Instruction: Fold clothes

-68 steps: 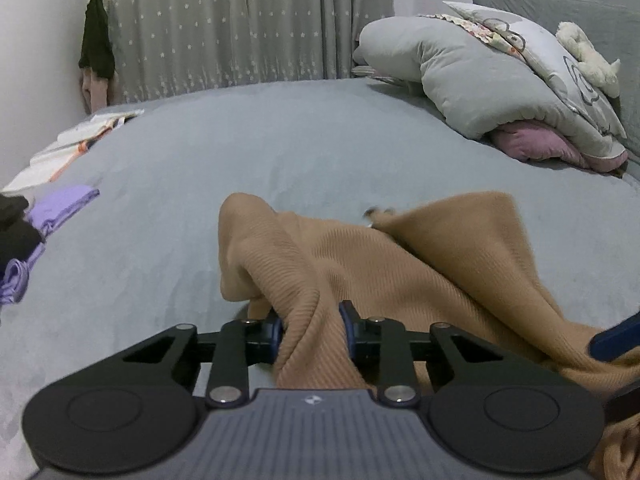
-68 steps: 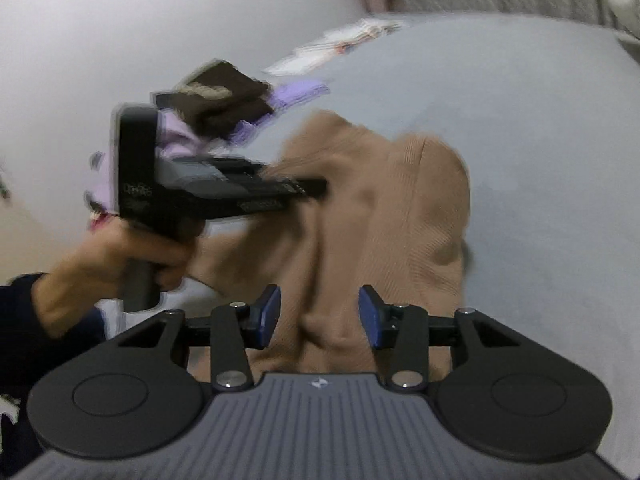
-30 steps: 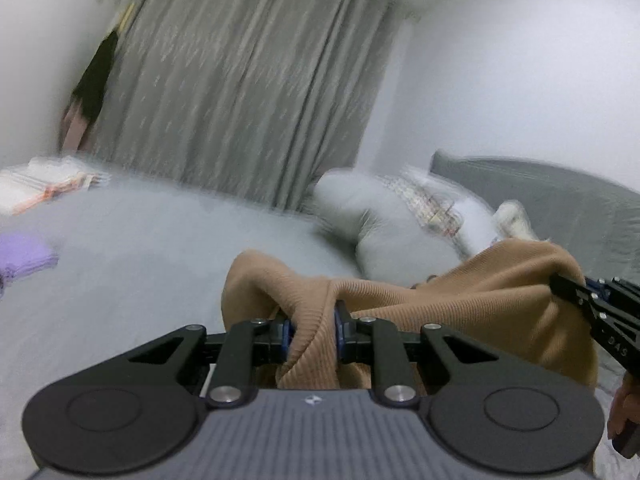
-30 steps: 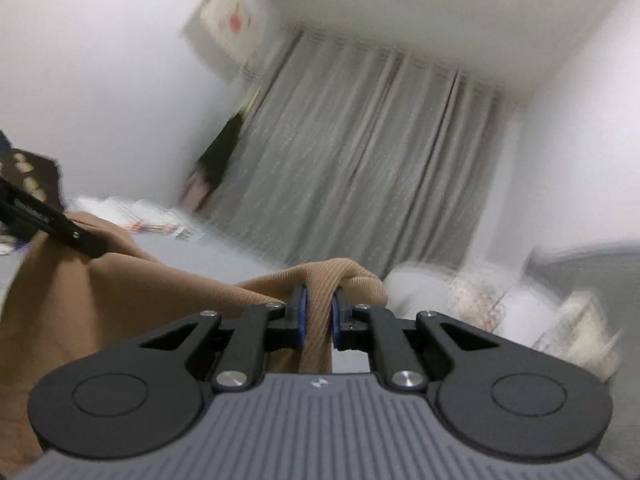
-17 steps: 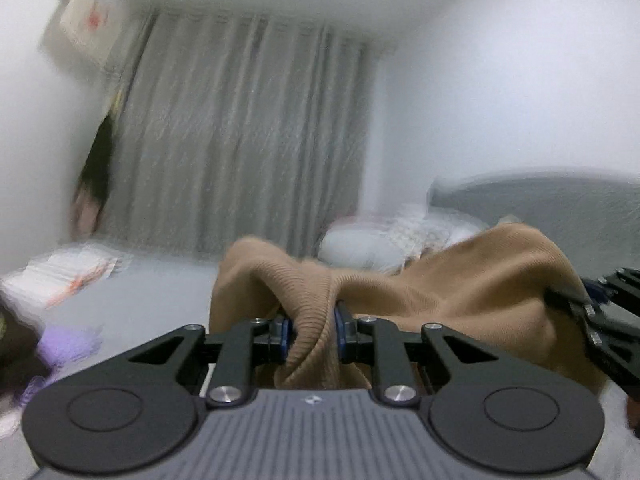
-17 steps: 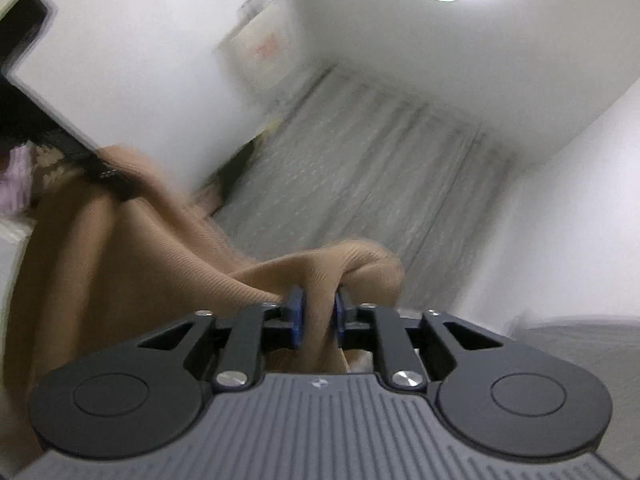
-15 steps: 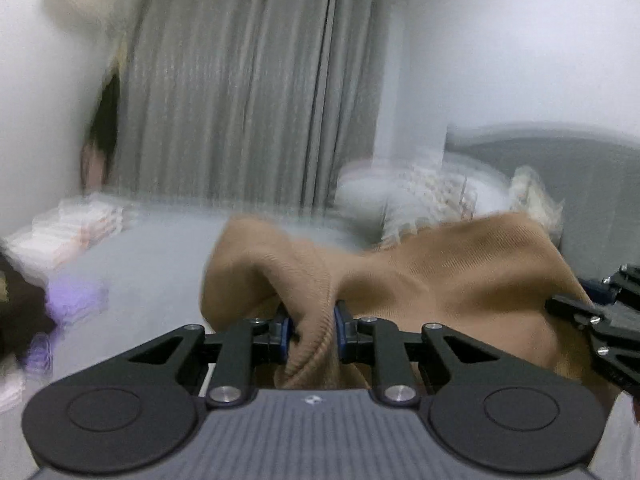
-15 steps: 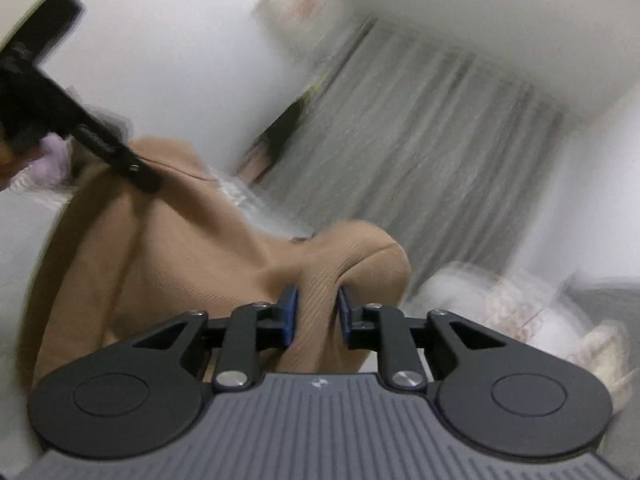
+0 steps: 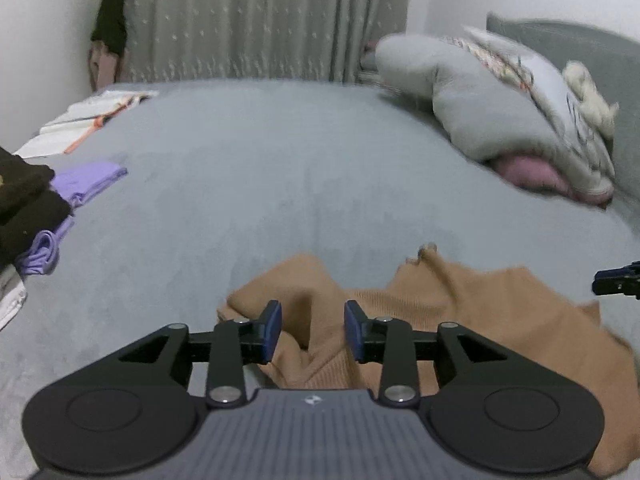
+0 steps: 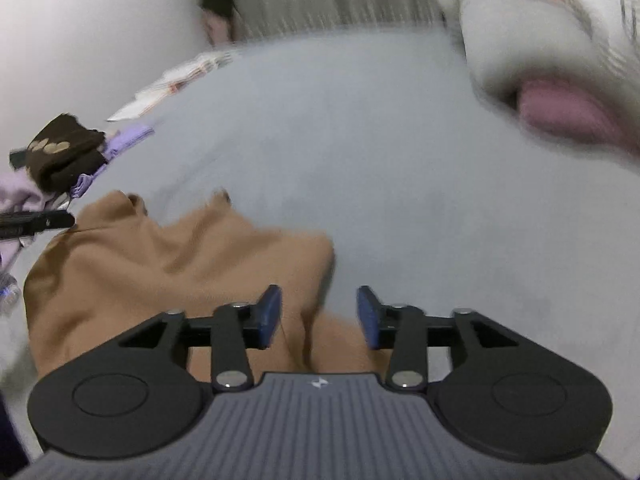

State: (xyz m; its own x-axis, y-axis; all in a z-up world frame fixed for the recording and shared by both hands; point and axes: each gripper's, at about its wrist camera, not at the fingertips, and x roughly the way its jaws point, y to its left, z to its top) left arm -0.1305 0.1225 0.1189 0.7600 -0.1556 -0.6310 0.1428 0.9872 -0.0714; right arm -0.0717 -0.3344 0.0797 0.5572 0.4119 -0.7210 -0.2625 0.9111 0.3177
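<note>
Tan sweater (image 9: 460, 312) on bed (image 9: 280, 168) — under both tools | left tool (image 9: 312, 330), right tool (image 10: 318, 316) just spread, nothing pinched

Ribbed tan knit sweater (image 9: 472, 312) lies on grey bedspread (image 9: 280, 168); folded lilac and dark garments (image 9: 44, 200) left, grey pillows (image 9: 492, 108) far right.

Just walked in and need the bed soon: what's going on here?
A person is folding clothes with a handheld gripper in each hand. The left gripper and right gripper have just been opening and now stand open over a tan knit sweater, which lies rumpled on the grey bed. Its fabric sits between the fingers, unpinched. Other clothes are piled at the bed's edge.
</note>
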